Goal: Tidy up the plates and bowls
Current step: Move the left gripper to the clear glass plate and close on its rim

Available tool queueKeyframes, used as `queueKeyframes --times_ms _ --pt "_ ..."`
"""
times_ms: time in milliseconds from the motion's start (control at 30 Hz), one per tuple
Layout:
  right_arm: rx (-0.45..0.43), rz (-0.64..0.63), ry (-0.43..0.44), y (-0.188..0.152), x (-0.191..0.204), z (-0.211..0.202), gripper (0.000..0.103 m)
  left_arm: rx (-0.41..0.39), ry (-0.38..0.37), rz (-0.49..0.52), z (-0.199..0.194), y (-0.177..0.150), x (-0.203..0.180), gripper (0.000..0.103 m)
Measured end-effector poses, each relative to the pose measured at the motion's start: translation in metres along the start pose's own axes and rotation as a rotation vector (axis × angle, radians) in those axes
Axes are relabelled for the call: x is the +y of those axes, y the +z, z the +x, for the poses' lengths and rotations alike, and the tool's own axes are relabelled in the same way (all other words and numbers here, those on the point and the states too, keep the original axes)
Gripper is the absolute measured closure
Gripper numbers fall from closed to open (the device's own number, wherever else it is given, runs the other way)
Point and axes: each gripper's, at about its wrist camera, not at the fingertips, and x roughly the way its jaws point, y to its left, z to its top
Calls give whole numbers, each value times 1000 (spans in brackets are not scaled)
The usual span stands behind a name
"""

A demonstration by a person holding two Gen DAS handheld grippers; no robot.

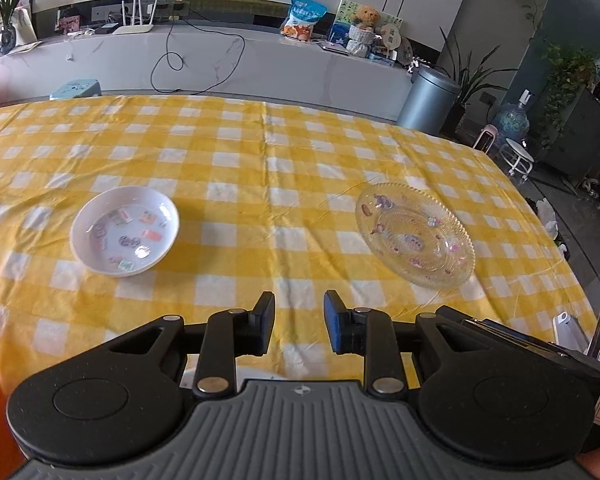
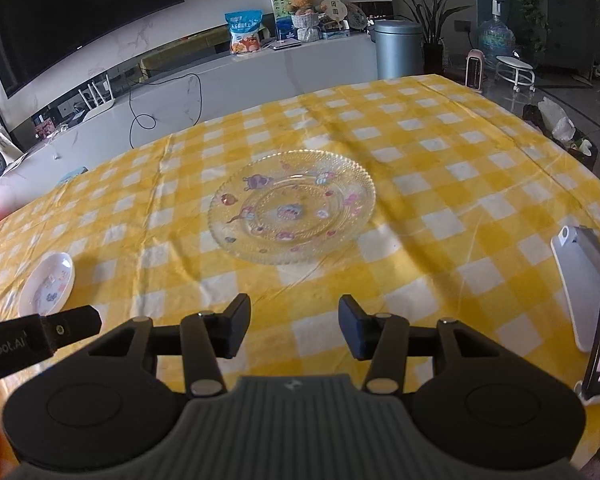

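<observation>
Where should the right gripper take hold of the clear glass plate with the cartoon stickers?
Probably the near rim of the clear glass plate, approached from the side facing the right gripper. It lies flat on the yellow checked tablecloth, so only its raised beaded edge offers a pinch.

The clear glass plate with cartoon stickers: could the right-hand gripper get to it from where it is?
Probably yes. The clear glass plate lies straight ahead of the right gripper, whose fingers stand apart and empty, with only bare yellow checked tablecloth between.
</observation>
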Motion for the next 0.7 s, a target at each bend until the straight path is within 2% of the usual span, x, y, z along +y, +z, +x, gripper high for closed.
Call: queueKeyframes --times_ms 167,400,700 --pt "21 -3 -48 21 -17 24 55 31 -61 12 28 18 -10 67" --pt "22 40 -89 47 -45 53 55 57 -71 35 68 39 -20 64" --pt "21 116 -34 65 -53 79 57 69 -101 9 101 55 -25 62"
